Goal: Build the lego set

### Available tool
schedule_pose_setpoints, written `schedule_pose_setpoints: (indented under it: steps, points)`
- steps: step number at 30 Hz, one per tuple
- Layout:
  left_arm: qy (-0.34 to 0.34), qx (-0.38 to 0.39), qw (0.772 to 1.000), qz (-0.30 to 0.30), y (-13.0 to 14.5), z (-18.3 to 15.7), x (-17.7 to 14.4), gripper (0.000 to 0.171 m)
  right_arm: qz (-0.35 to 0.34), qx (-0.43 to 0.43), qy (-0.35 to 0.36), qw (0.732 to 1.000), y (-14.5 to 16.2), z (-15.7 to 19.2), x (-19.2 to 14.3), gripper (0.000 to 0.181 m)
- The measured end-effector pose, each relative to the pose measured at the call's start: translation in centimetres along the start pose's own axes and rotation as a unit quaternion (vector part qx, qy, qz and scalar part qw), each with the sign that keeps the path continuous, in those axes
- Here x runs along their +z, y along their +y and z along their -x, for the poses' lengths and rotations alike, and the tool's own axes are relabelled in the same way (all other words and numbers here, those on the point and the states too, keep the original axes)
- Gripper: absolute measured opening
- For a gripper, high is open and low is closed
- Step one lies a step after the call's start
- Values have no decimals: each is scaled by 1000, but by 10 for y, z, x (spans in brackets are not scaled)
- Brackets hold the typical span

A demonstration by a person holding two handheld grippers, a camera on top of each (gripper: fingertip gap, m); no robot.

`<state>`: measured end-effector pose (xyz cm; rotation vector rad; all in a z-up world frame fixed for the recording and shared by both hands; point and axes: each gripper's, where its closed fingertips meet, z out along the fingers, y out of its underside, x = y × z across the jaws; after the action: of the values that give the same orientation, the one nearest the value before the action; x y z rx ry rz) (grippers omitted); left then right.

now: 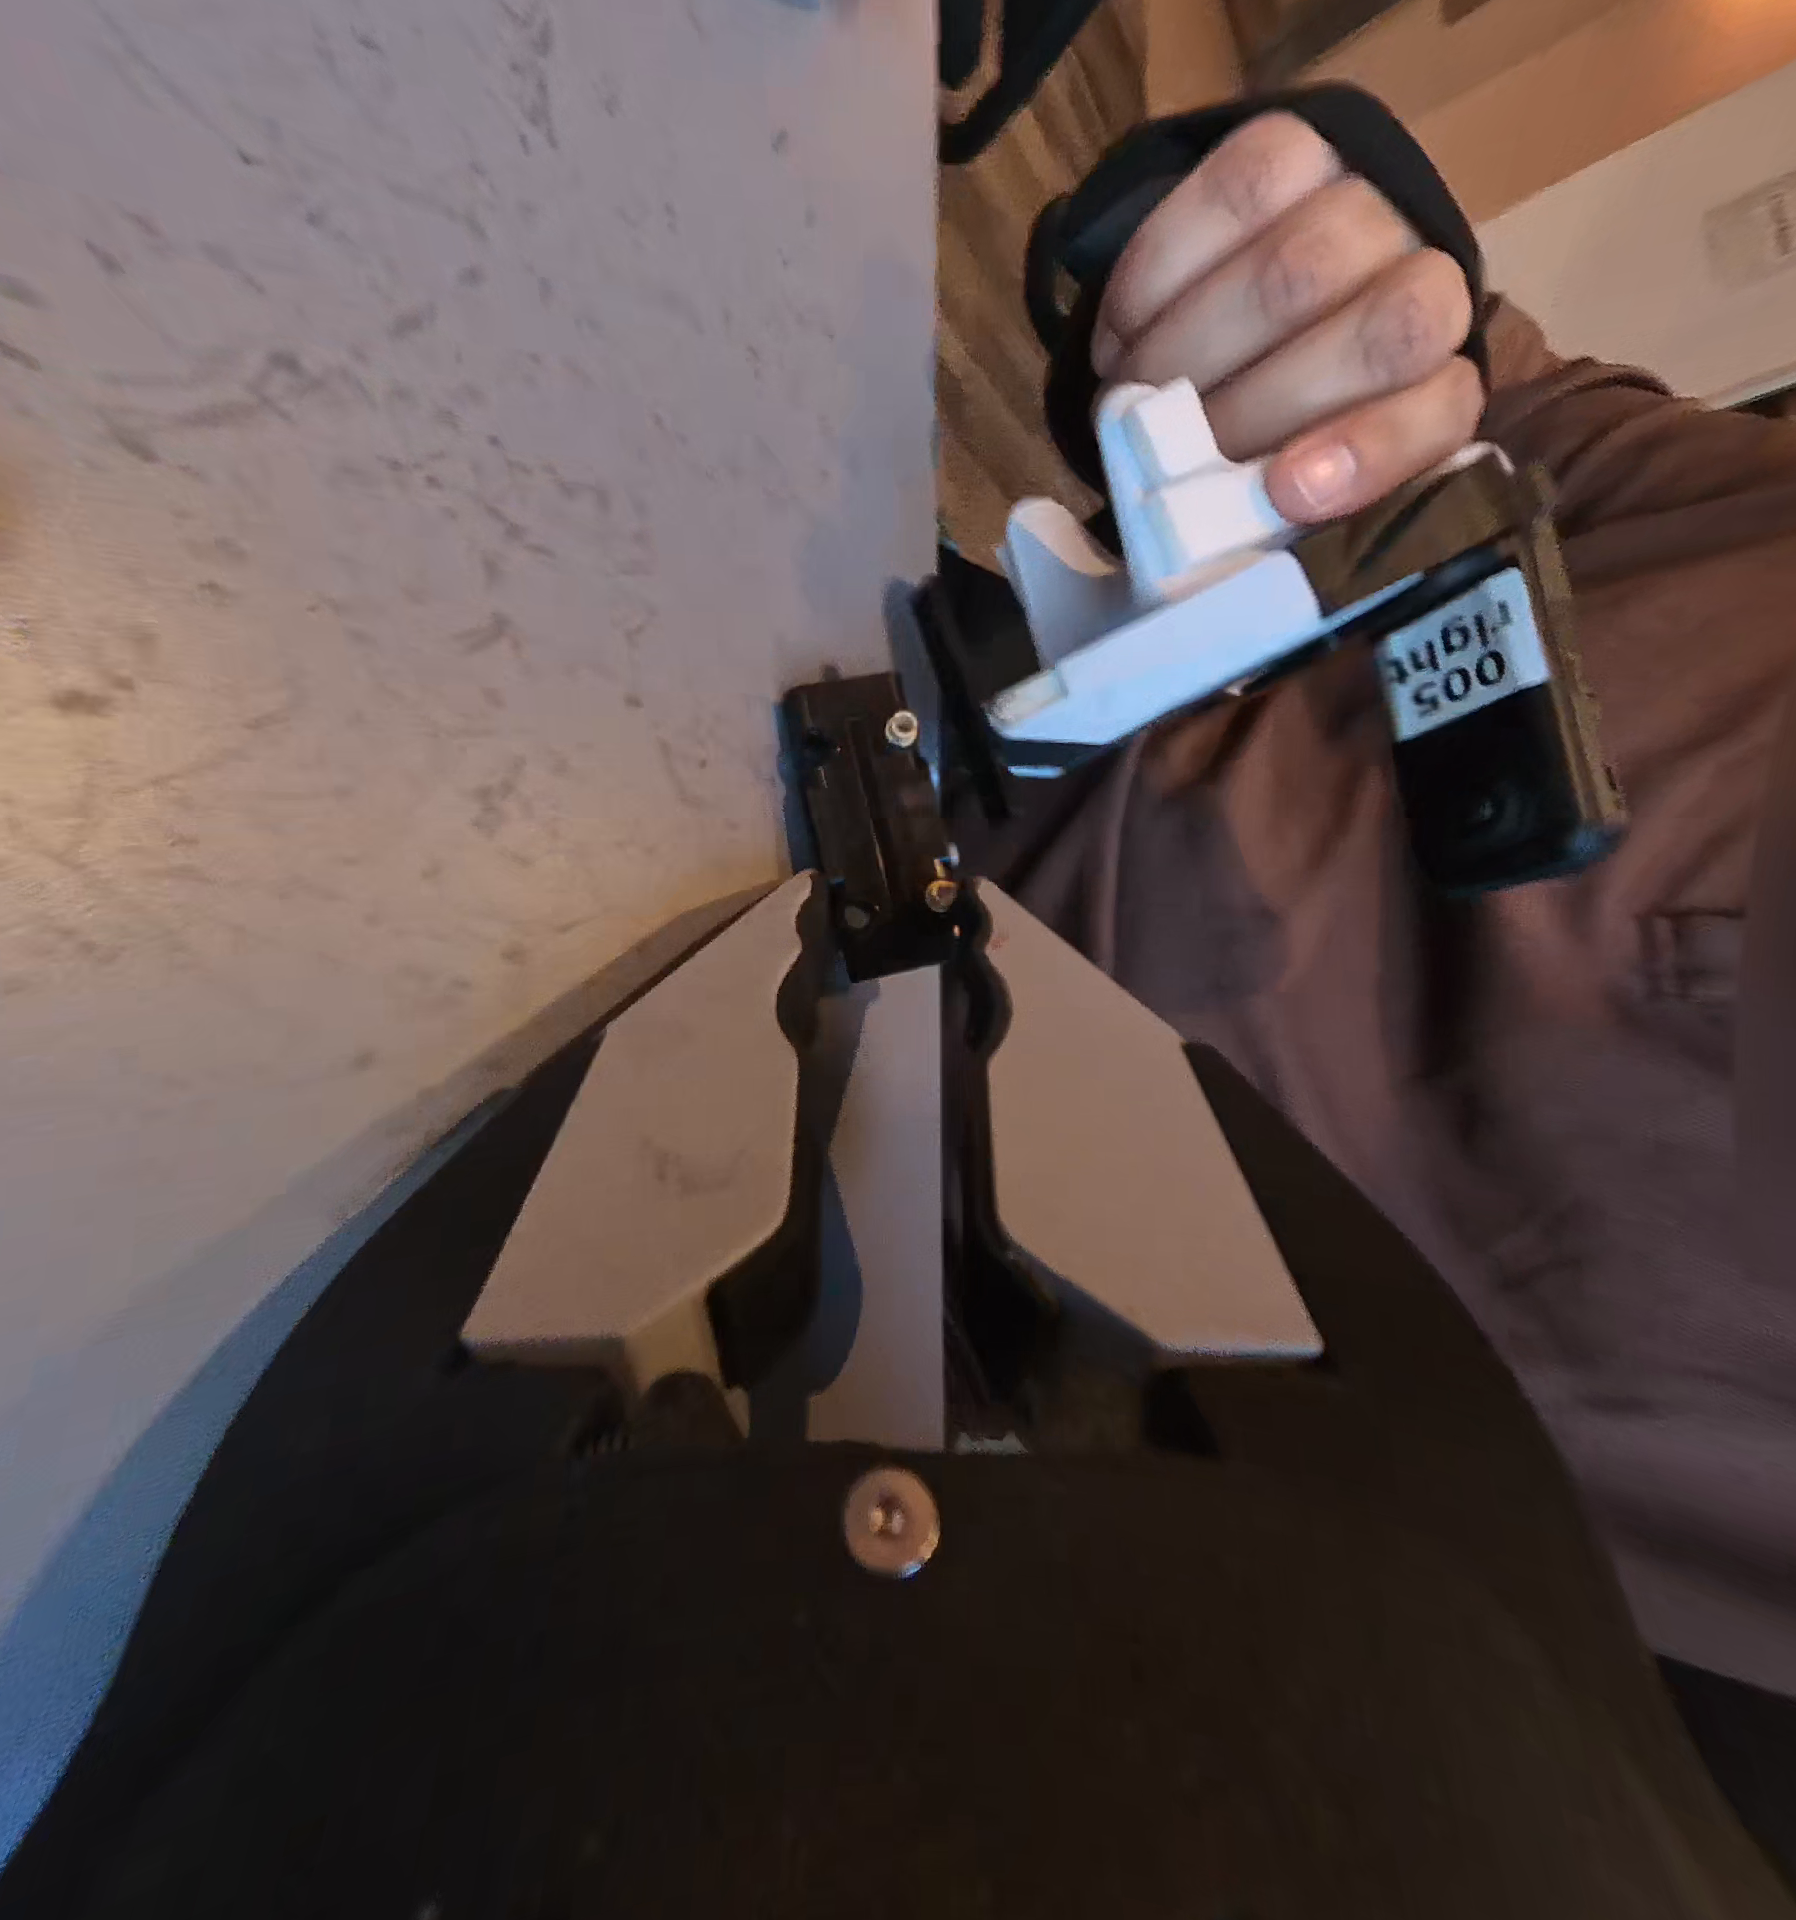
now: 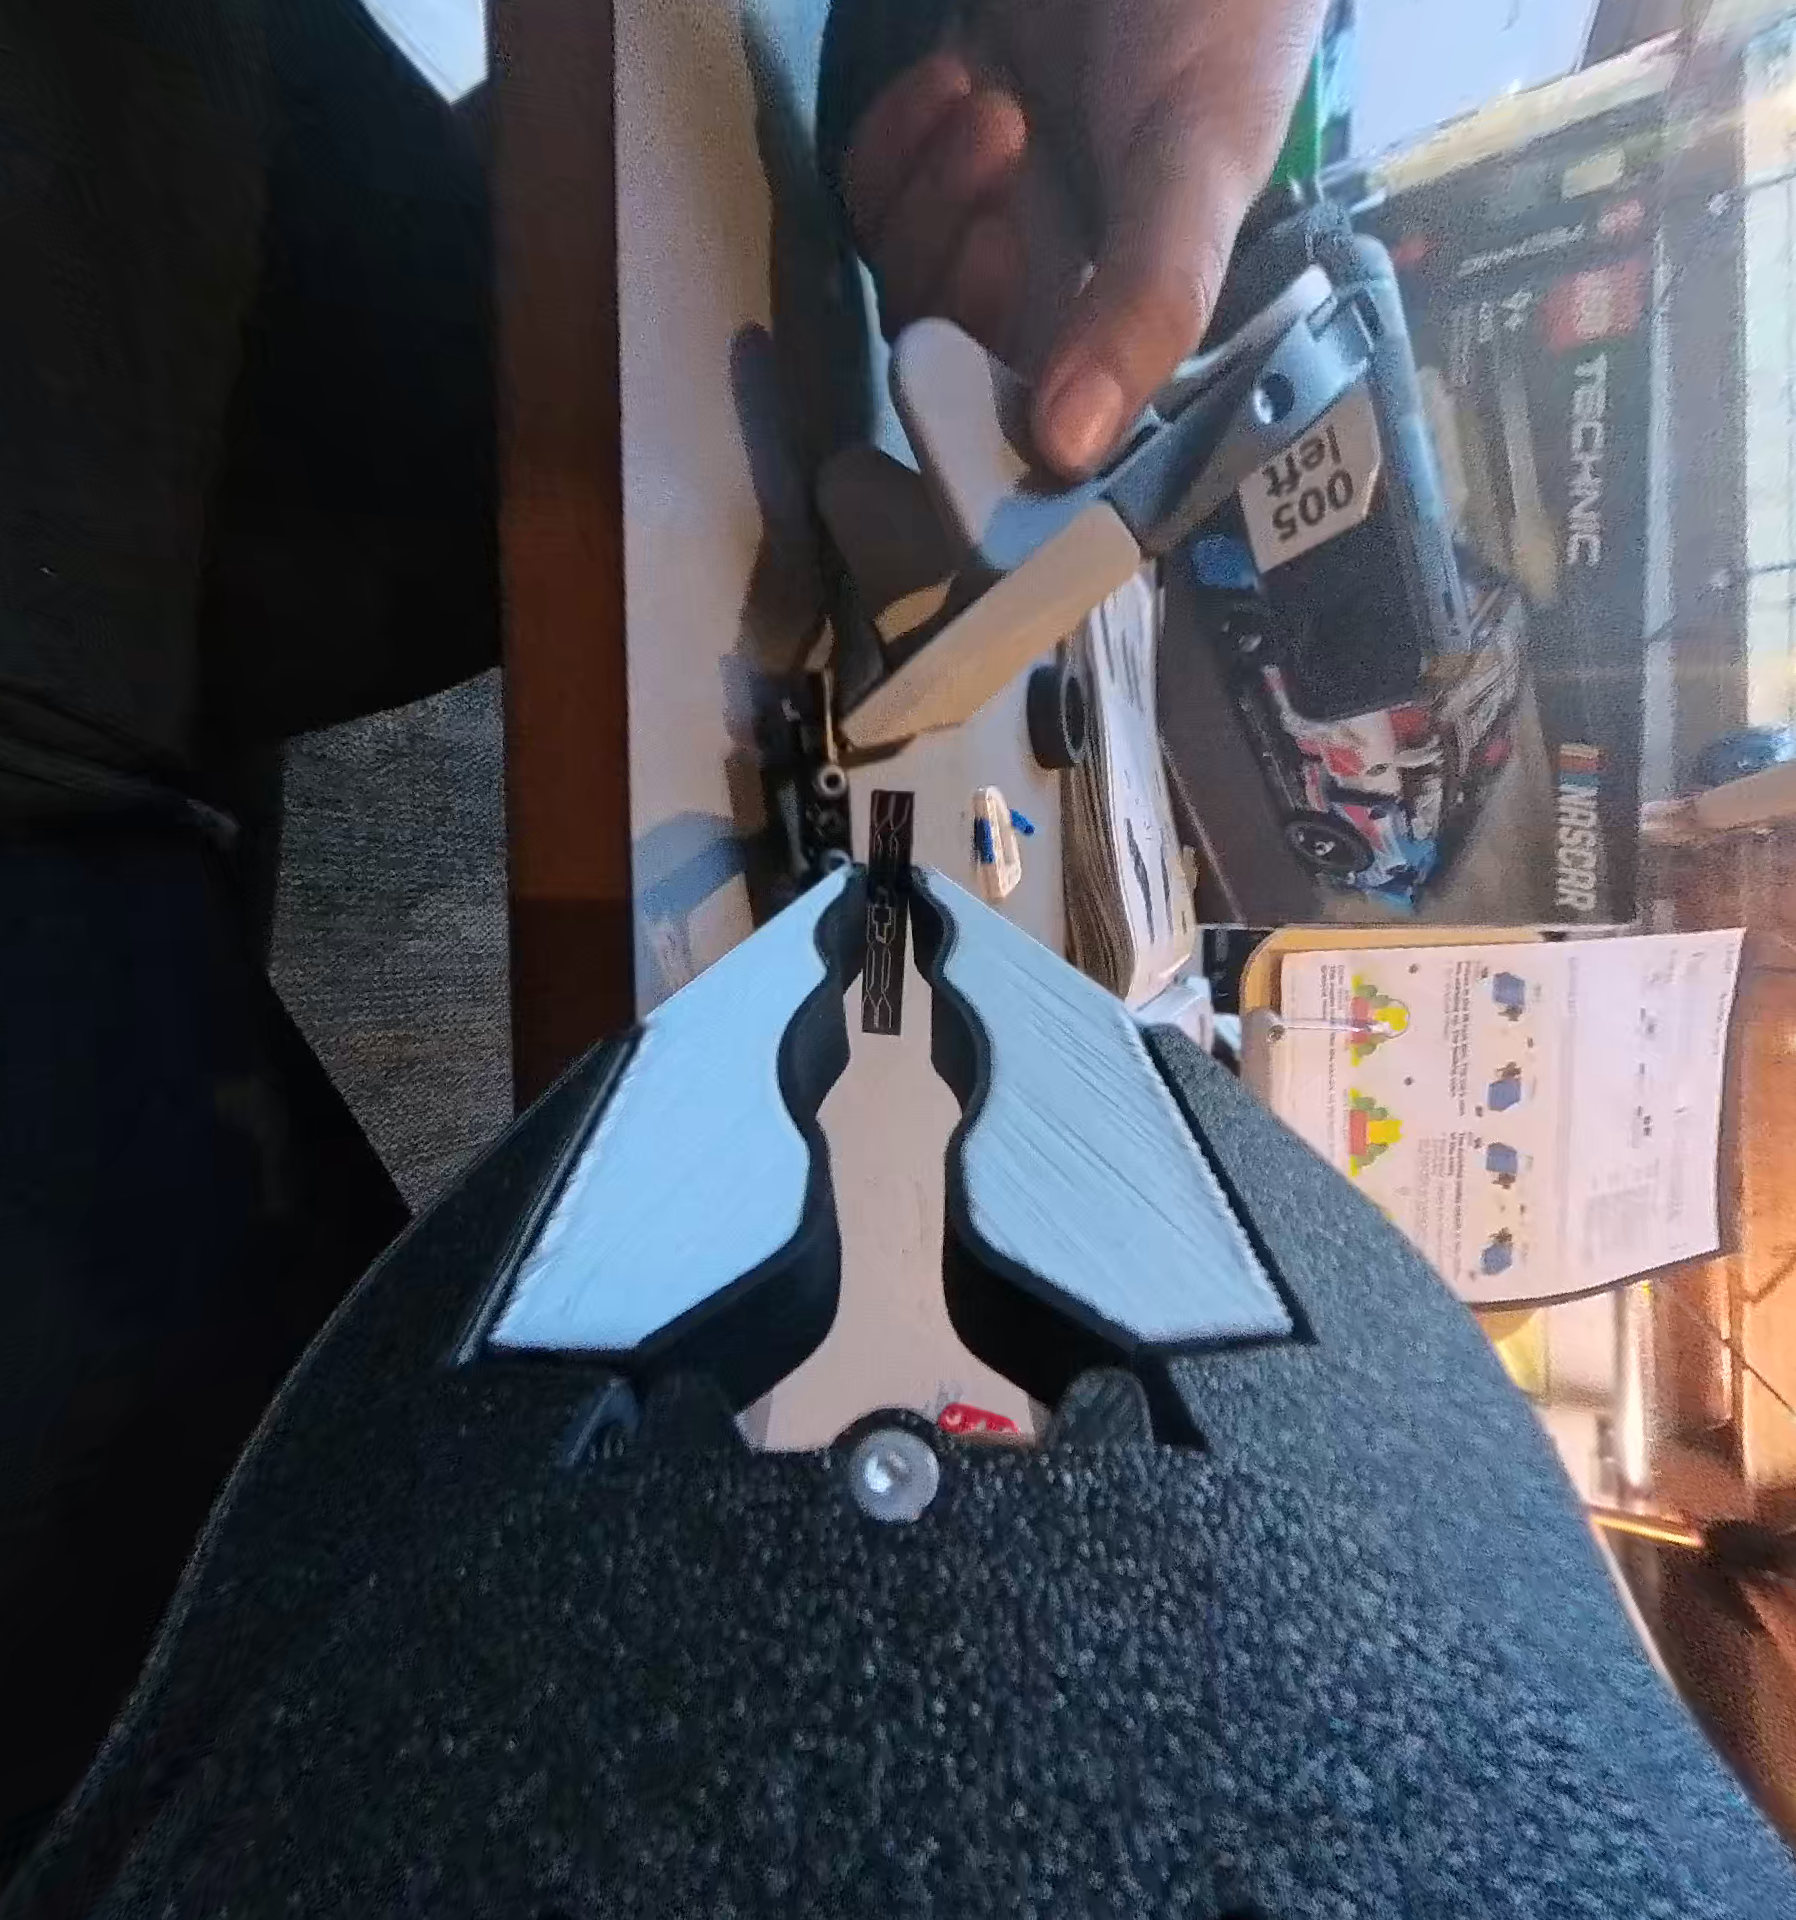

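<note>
Right now the left claw (image 1: pixel 878 925) is clamped on a small black lego assembly (image 1: pixel 868 821) held at the counter (image 1: pixel 354 416) edge nearest the person, while the right claw (image 2: pixel 886 883) pinches a thin black strip, likely a sticker (image 2: pixel 886 914), by its near end. Risks, as I judge them: the strip is floppy and gripped only at one end, so it could twist or land crooked on the assembly; the left grip takes only the end of the assembly, so any push from the right side could pivot it or pop it loose; and since it sits at the counter edge, a dropped part likely goes to the floor. The two claw tips are close together, so a collision is possible. Left wrist view shows the pins and holes on the assembly and the person's right hand (image 1: pixel 1278 343), but the strip cannot be made out there. Right wrist view shows the strip, plus a small white part (image 2: pixel 998 857), a black wheel (image 2: pixel 1060 717), the instruction booklet (image 2: pixel 1122 790) and the set box (image 2: pixel 1413 623) further across the counter.
</note>
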<state>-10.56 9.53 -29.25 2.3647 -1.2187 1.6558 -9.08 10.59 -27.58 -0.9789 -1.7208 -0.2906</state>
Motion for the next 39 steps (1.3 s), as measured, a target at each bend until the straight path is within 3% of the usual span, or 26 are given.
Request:
schedule_pose_setpoints:
  steps: [7,12,22,35,39]
  points:
    - [15,-23,999,-15,-8,5,-1,22,-32,18,-33,999,-10,-2,-7,8]
    - [36,-30,999,-12,-5,0,-1,22,-2,-3,-33,999,0,6,0,8]
    - [49,-41,998,-2,-4,-1,2,21,-6,0,-44,999,-4,8,3,8]
    - [42,-21,999,-7,-2,-5,3,27,-7,-28,-36,999,-6,12,5,8]
    - [28,-16,999,-13,-3,-2,4,21,-6,-31,-32,999,-5,13,4,8]
